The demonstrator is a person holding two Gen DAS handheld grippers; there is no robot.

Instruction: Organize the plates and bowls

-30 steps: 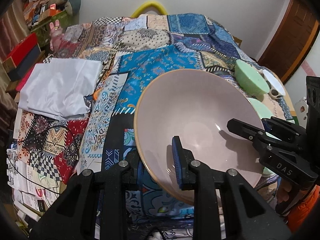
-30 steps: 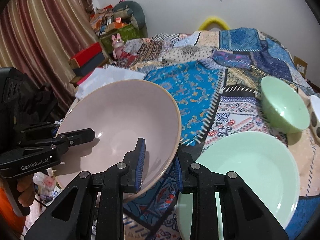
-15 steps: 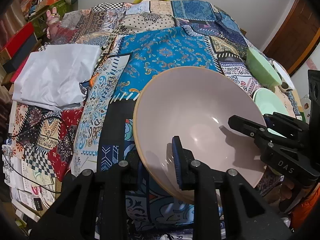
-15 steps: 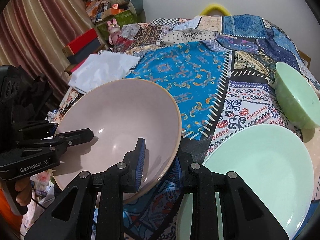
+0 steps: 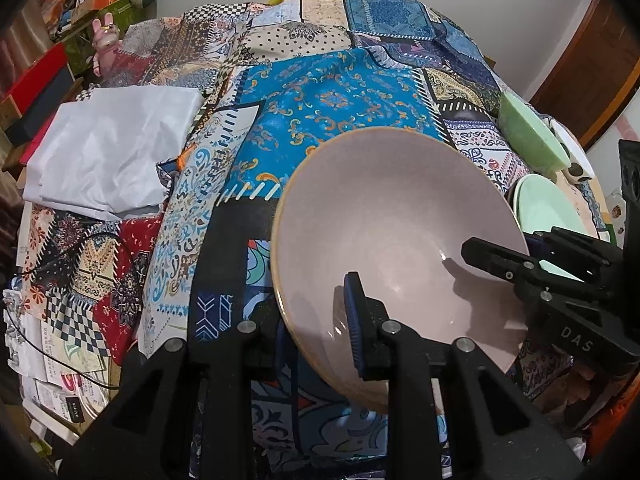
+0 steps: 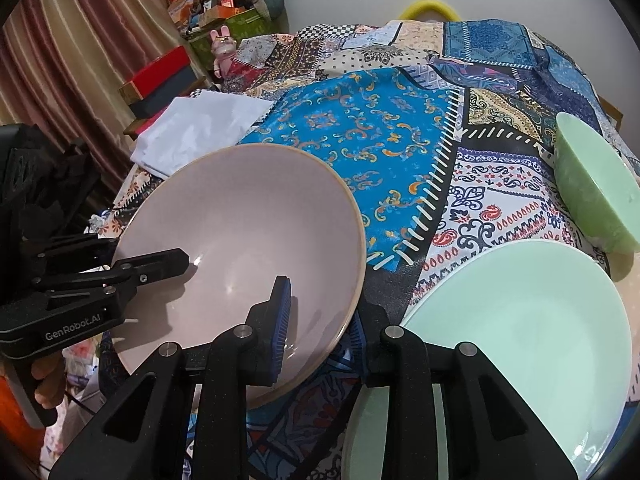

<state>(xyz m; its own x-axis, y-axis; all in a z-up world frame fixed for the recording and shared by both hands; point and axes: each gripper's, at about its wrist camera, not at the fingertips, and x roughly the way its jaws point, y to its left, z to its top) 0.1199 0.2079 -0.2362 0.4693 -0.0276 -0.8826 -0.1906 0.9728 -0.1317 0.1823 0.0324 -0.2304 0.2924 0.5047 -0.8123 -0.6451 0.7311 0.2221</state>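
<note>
1. Left gripper (image 5: 320, 320) clamped on the near-left rim of the pink bowl (image 5: 396, 240): one blue-padded finger inside the bowl, the other outside beneath the rim.
2. Right gripper (image 6: 324, 320) clamped on the opposite rim of the same pink bowl, left finger inside, right finger outside under the edge.
3. Pink bowl held between both tools, tilted, above the patchwork cloth (image 6: 384, 140); contact with the cloth underneath impossible to judge.
4. Just right of the right gripper's outer finger: a pale green plate (image 6: 520, 340), lying flat on the cloth, partly hidden by that finger.
5. Ahead and right of the right gripper, just beyond the plate: a green bowl (image 6: 592, 196), tipped on its side, opening facing away.
6. Ahead and left of the left gripper: folded white fabric (image 5: 108, 156) on the cloth, well apart from the pink bowl.
7. Far ahead-left, past the cloth edge: a pink rabbit figure (image 6: 224, 52) near stacked boxes.
</note>
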